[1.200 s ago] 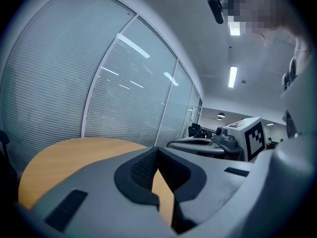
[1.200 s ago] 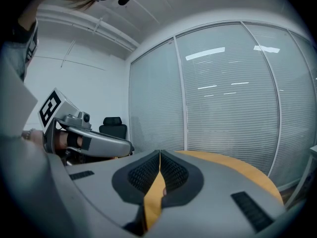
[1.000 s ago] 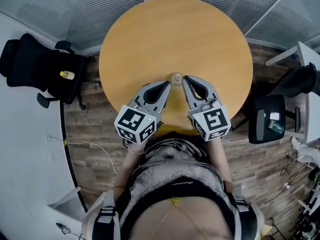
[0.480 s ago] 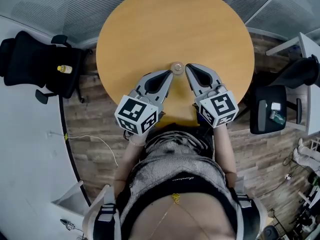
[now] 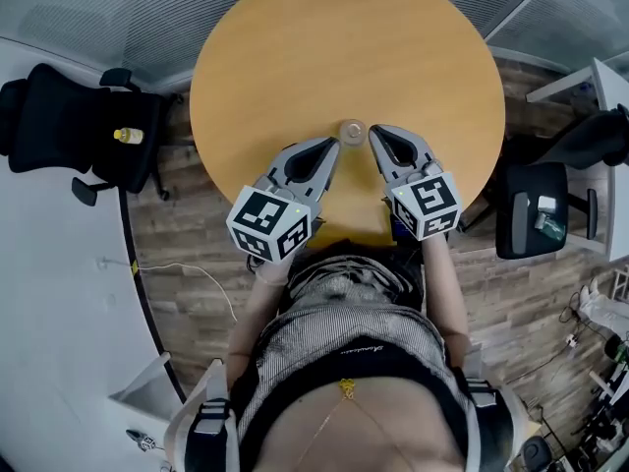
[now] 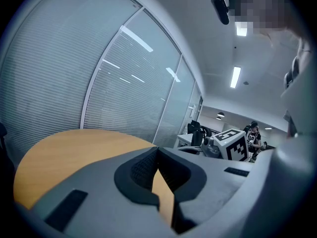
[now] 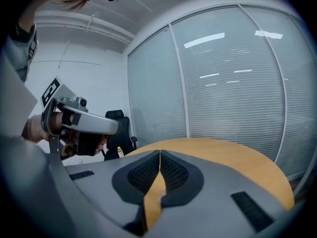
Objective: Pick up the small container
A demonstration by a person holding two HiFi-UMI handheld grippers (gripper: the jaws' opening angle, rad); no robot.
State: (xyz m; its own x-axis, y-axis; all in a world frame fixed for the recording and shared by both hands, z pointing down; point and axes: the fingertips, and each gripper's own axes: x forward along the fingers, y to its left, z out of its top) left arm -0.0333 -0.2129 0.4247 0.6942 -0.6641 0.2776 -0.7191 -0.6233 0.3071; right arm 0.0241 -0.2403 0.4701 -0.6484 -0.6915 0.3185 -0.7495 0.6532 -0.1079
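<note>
The small container (image 5: 352,129), a little round clear pot, stands on the round wooden table (image 5: 344,47) near its front edge. My left gripper (image 5: 334,147) hovers just left of and behind it, jaws shut with nothing between them. My right gripper (image 5: 374,132) sits just right of the pot, also shut and empty. In the left gripper view the left gripper (image 6: 157,150) has its pads pressed together over the table (image 6: 69,150); the right gripper's marker cube (image 6: 232,144) shows beyond. In the right gripper view the right gripper (image 7: 160,153) is shut too. Neither gripper view shows the pot.
A black office chair (image 5: 69,126) with a small yellow bottle (image 5: 122,136) stands left of the table, also visible as the chair (image 7: 116,120). Another chair (image 5: 531,222) is on the right. Glass walls with blinds (image 5: 118,18) close the far side. A cable (image 5: 177,275) lies on the floor.
My right gripper has sunk a little toward the table beside the pot. The left gripper has barely moved. Both stay shut.
</note>
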